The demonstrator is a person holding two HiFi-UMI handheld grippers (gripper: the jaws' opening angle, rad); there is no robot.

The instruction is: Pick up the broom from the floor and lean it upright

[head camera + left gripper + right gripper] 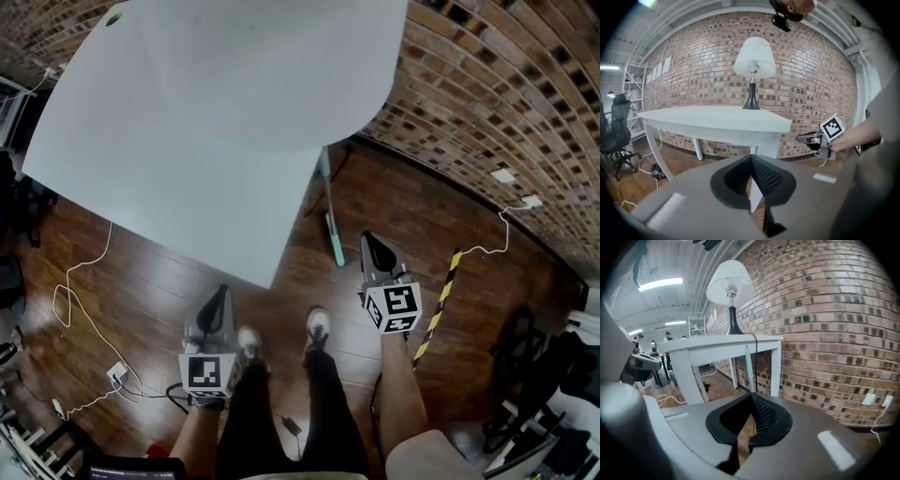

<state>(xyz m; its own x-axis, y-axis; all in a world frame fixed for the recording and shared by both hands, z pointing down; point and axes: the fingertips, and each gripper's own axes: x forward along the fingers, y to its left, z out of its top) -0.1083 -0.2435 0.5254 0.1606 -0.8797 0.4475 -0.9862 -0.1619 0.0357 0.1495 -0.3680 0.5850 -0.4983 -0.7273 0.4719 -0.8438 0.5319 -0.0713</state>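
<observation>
The broom's teal handle (330, 214) stands upright on the wooden floor, leaning against the edge of the white table (206, 122). In the right gripper view the handle (748, 366) rises straight ahead beside the table's corner, just beyond the jaws. My right gripper (370, 240) is shut with nothing in it, a short way right of the broom's lower end. My left gripper (221, 292) is shut and empty too, lower left near the table's front corner. In the left gripper view the right gripper (813, 138) shows at the right, held by a hand.
A brick wall (487, 103) runs behind the table. A lamp (753, 56) stands on the tabletop. White cables (84, 309) trail over the floor at left, and a yellow-black strip (441, 300) lies at right. My shoes (319, 324) are between the grippers. An office chair (616, 131) stands far left.
</observation>
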